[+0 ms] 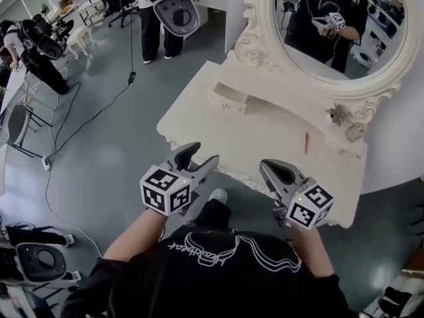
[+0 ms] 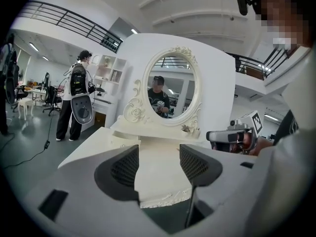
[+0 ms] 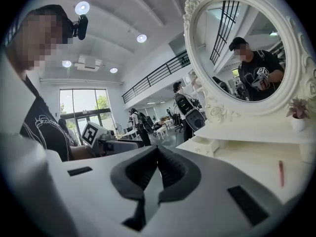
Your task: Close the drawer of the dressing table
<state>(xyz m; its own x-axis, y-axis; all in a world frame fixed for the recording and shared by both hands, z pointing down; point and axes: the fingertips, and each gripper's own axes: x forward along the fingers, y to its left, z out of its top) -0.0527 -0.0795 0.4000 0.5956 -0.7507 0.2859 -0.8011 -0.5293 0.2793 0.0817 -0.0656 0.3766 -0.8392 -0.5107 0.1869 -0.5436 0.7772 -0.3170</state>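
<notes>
A cream dressing table carries an oval mirror. Its small drawer stands pulled out from the raised shelf below the mirror's left side; the right gripper view also shows the drawer. My left gripper hovers over the table's front edge, well short of the drawer, its jaws wide apart and empty. My right gripper is at the front edge to the right, its jaws pressed together with nothing between them.
A red pen lies on the tabletop right of centre. A small potted plant stands by the mirror's base. A person with a backpack stands beyond the table; cables run over the floor at left.
</notes>
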